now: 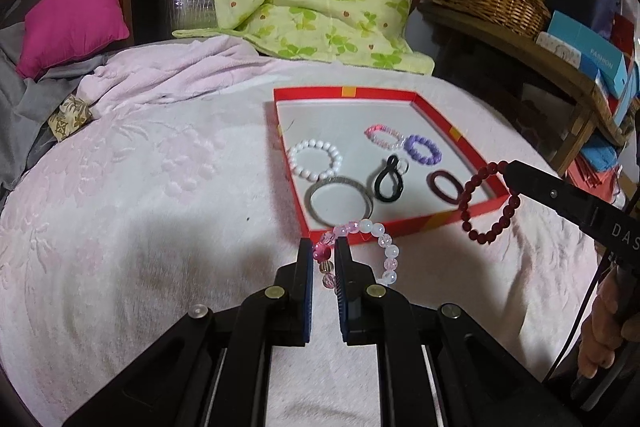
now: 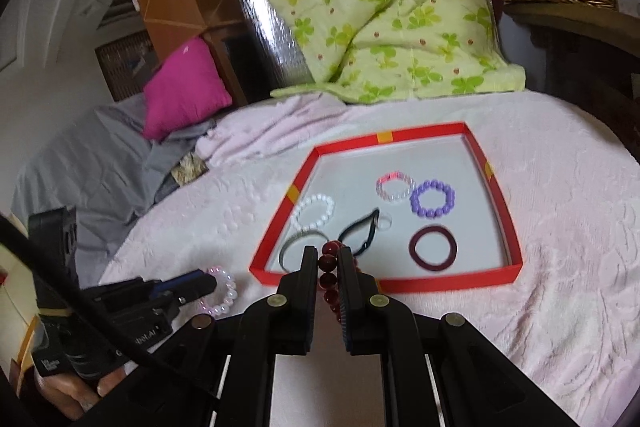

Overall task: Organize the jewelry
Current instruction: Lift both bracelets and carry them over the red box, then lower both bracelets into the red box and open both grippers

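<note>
Left wrist view: left tool [image 1: 324,251], jaws clamped on pink-and-white beaded bracelet [image 1: 378,247], lifted off the pale pink bedspread [image 1: 160,207] at 6 o'clock of the red-rimmed shallow box [image 1: 344,92]. Right tool [image 1: 505,167], at 3 o'clock, pinches dark red beaded bracelet [image 1: 480,211] over the box's corner.

Right wrist view: right tool [image 2: 326,255] gripping dark red beaded bracelet [image 2: 330,275] at the box's [image 2: 424,129] 6 o'clock rim. Left tool [image 2: 212,281] at 8 o'clock holds the pink-and-white bracelet [image 2: 224,291].
</note>
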Demonstrator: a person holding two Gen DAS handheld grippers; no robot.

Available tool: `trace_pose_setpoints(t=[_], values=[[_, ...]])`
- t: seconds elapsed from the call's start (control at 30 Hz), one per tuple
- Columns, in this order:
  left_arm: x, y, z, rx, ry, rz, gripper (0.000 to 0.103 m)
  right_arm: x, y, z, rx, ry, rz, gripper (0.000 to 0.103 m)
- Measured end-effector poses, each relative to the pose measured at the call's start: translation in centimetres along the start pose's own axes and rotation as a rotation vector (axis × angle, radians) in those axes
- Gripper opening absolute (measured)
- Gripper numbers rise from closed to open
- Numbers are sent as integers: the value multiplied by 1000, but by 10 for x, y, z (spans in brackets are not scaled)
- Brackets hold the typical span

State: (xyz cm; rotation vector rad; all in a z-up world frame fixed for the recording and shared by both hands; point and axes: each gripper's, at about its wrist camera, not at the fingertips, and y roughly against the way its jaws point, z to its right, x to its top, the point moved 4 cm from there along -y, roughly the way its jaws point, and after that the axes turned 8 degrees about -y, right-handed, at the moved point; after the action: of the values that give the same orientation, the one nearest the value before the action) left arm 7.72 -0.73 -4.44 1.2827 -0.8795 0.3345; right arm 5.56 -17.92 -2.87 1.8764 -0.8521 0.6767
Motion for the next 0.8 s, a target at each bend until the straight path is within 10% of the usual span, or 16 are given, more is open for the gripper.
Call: trace_pose_setpoints(t=[0.8], values=[[47,-53,3,-17,7,-20,11,39,-39,25,30,-139,-17,11]])
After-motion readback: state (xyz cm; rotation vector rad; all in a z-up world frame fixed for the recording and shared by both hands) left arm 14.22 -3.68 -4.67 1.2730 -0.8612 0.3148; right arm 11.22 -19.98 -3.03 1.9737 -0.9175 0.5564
